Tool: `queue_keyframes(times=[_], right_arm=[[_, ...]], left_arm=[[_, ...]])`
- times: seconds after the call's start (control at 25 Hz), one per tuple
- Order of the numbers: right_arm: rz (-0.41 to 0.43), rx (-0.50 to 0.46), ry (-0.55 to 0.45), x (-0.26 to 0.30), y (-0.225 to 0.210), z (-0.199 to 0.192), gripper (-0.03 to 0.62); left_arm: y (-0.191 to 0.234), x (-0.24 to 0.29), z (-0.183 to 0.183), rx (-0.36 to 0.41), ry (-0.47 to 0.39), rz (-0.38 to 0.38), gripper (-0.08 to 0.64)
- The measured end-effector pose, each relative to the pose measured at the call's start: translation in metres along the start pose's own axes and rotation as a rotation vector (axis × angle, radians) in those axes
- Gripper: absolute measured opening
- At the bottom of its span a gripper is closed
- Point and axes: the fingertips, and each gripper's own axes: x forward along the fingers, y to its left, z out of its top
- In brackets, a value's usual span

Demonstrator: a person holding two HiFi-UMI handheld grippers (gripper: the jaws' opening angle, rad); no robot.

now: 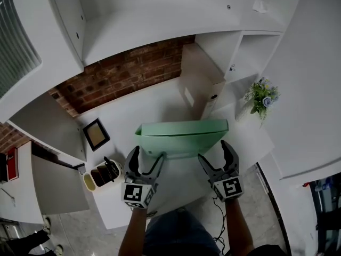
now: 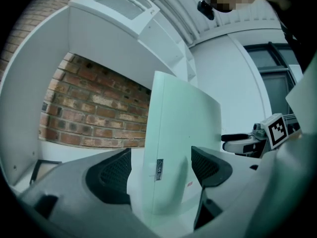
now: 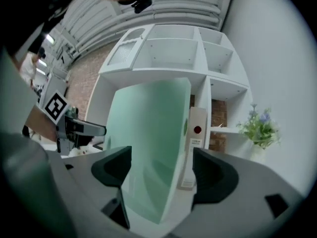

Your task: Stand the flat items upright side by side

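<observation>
1. The left tool point(image 1: 148, 155) has its jaws wide apart and grips nothing. The left end of the green folder point(image 1: 181, 136) stands between them, with a gap at each pad.
2. The right tool point(image 1: 214, 151) is also wide apart and holds nothing. The right end of the same folder stands between its jaws.
3. The folder stands on its long edge on the white tabletop point(image 1: 154, 108) and reaches from one tool to the other.
4. Just left of the left tool is a pen cup point(image 1: 101, 176), and a little farther lies a picture frame point(image 1: 96, 134).
5. Beyond the right tool, behind the folder, a white file point(image 3: 196, 133) with a red dot stands upright.
6. Farther right of it is a flowering plant point(image 3: 258, 125).
7. Far behind the left tool is a brick wall point(image 2: 94, 113).
</observation>
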Motion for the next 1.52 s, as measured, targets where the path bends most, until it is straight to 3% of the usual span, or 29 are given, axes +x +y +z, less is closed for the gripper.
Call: queue_keyframes(times=[0.12, 0.24, 0.56, 0.76, 0.88, 1.16, 1.52], right_arm=[[0.126, 0.128, -0.030, 0.002, -0.009, 0.014, 0.370], [0.253, 0.192, -0.025, 0.008, -0.017, 0.023, 0.371], [0.587, 0.200, 0.090, 0.035, -0.012, 0.017, 0.374], [0.744, 0.188, 0.139, 0.048, -0.001, 0.016, 0.371], [0.825, 0.167, 0.148, 0.050, 0.008, 0.017, 0.309], [0.883, 0.048, 0.112, 0.039, 0.027, 0.022, 0.178], [0.711, 0.032, 0.021, 0.032, 0.034, 0.040, 0.131]], left_arm=[[-0.001, -0.015, 0.002, -0.010, 0.035, 0.019, 0.353], [-0.004, -0.028, 0.006, -0.011, 0.059, 0.030, 0.353], [-0.017, -0.034, 0.015, 0.001, 0.087, 0.023, 0.353], [-0.017, -0.035, 0.015, 0.003, 0.100, 0.025, 0.353], [-0.014, -0.039, 0.014, 0.000, 0.106, 0.036, 0.353], [-0.009, -0.045, 0.017, 0.011, 0.099, 0.043, 0.353], [-0.007, -0.042, 0.014, 0.010, 0.108, 0.017, 0.353]])
